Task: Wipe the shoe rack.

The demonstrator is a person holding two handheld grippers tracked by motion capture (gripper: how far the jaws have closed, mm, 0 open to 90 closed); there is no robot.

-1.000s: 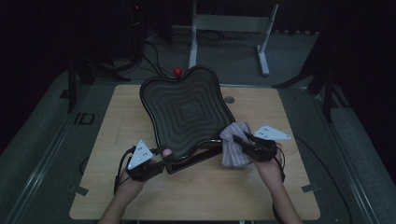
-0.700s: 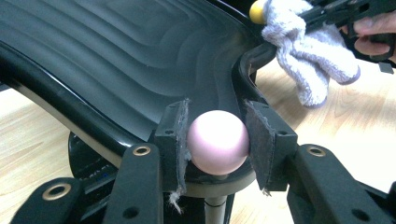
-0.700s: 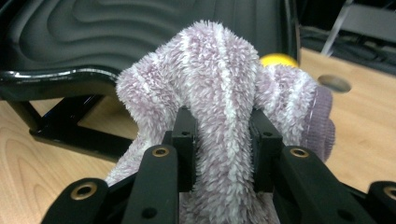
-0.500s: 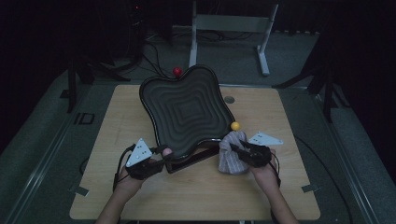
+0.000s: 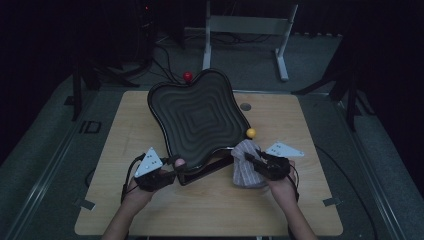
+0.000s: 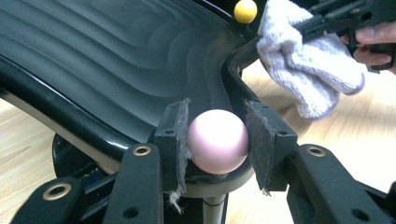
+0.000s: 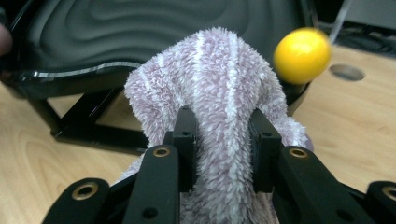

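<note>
A black tray with wavy ridges [image 5: 200, 117] stands tilted on a black stand at the table's middle. My left gripper [image 5: 175, 167] is at the tray's near left corner, shut on a pink ball [image 6: 217, 141] that sits on the rim. My right gripper [image 5: 248, 160] is by the tray's near right edge, shut on a striped, fluffy cloth [image 5: 247, 167], which bulges up between the pads [image 7: 224, 116]. A yellow ball [image 5: 251, 133] sits on the rim just past the cloth [image 7: 301, 55]. At the tray's far corner there is a red ball [image 5: 187, 76].
The tray's black stand [image 7: 93, 133] rests on the wooden table [image 5: 300, 115]. A round hole [image 5: 245, 106] lies in the tabletop right of the tray. Behind the table stands a white metal frame [image 5: 250, 25], with cables on the dark floor.
My right gripper has drawn the cloth slightly down and toward the person, and the yellow ball on the rim has come into sight. The left gripper has stayed still on the pink ball.
</note>
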